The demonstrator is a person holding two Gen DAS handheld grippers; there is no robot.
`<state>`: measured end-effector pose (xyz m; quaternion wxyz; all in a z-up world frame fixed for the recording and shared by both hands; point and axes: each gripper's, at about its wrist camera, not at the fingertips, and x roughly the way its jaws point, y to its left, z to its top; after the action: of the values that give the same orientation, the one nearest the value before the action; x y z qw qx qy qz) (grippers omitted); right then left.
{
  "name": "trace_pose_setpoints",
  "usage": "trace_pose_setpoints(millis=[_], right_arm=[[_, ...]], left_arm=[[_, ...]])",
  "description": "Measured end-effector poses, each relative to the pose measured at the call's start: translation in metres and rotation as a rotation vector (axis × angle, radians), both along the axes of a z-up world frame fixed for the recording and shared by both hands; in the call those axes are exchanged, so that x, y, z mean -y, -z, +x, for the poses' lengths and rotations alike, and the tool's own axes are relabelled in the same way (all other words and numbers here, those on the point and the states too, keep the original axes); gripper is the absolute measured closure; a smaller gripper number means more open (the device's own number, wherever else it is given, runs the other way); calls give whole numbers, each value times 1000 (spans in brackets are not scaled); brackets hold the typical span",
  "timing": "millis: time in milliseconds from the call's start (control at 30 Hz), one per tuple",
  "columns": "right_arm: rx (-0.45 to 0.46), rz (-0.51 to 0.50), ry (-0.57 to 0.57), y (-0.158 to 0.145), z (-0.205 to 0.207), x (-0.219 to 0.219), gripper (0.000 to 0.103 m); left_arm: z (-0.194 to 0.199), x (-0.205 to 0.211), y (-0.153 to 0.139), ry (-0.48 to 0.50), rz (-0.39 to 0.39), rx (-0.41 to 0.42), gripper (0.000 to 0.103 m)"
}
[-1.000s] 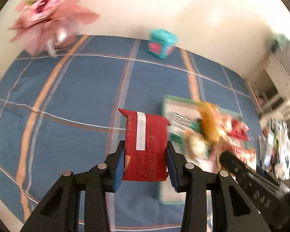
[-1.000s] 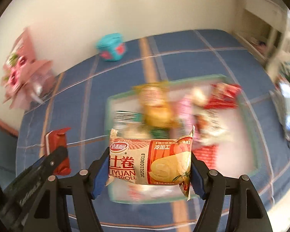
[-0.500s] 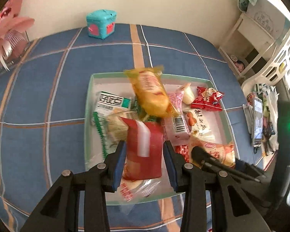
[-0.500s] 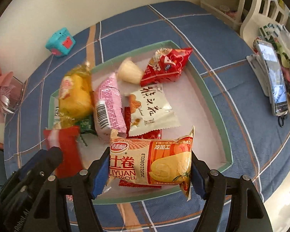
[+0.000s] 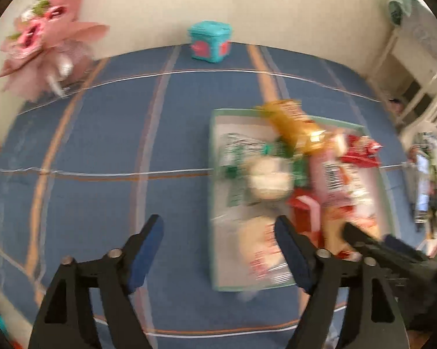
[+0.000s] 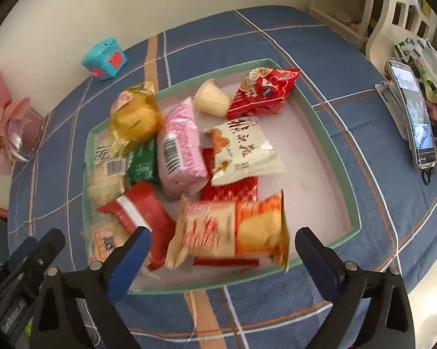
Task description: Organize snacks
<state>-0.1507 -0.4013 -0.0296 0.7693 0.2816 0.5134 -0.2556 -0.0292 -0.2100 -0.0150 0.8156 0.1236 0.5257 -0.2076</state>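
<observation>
My left hand-held gripper (image 5: 218, 250): jaws wide, just opened, nothing between them, over the blue table (image 5: 102, 145).
Red packet (image 6: 139, 218): lies in my tray's (image 6: 334, 157) near left corner.
Orange roll packet (image 6: 233, 229): tilted in the tray, free.
My right hand-held gripper (image 6: 221, 250): jaws just spread wide, gripping nothing.

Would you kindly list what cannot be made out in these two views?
- Left wrist view: motion blur smears the snacks in the tray; no labels readable.
- Right wrist view: the flat red packet lies mostly under other packs.
- Right wrist view: the phone screen is too small to read.
</observation>
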Motion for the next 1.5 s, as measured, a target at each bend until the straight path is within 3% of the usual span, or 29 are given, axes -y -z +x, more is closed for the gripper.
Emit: trace_pose_setpoints(millis=[167,500,800,967,1500], right_arm=[[25,-36,-64,-12,-5,-33,0],[44,-95,-159,-22,-8,-80,0],[51,-114,-178,-25,-8,-88,0],[50,-119,-182,-26,-7,-87,0],[41,-125,-185,-26,-6,-87,0]], left_arm=[[-6,-37,1,-56,36,23,5],[-26,-74,-12,-115,79,85,4],[-29,-85,-13,-170,102,83,4],[-29,-80,-12,-196,211,124,4],[-29,-81,-16,-195,198,121,4]])
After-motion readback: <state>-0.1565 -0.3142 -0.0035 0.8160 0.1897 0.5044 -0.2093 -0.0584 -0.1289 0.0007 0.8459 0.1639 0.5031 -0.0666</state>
